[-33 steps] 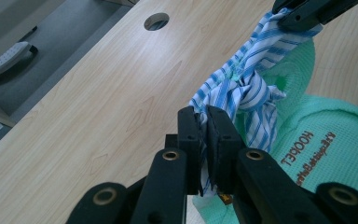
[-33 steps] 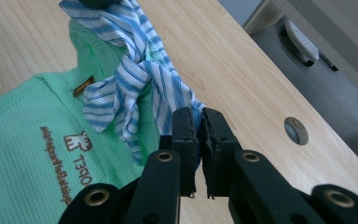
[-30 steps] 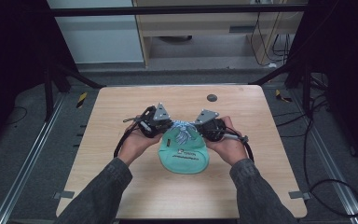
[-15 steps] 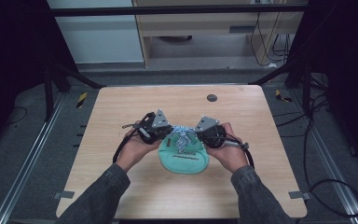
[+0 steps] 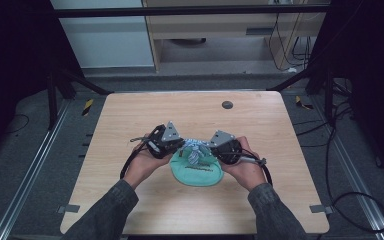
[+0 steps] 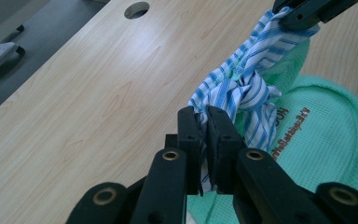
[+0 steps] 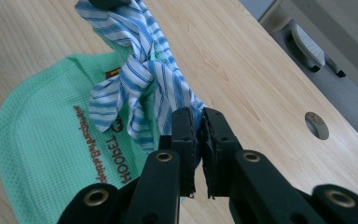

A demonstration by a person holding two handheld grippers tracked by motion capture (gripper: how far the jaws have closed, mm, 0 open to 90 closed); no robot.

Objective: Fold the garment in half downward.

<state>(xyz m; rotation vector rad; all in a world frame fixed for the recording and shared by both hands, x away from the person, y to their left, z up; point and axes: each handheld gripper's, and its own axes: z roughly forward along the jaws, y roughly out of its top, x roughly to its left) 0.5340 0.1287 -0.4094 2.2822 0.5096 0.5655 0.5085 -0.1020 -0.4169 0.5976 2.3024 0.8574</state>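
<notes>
Both forearms in dark grey long sleeves. Left gripper (image 5: 180, 145) and right gripper (image 5: 206, 146): black bodies, each topped by a grey three-cornered plate, black cable trailing behind. Fingers (image 6: 189, 135) matte black, flat rectangular pads on linkage arms with brass-coloured rivets.

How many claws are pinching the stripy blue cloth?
2. The left claw pinches one end of the stripy blue cloth. The right claw pinches the other end. The cloth is knotted between them, above the green bag on the table.
</notes>
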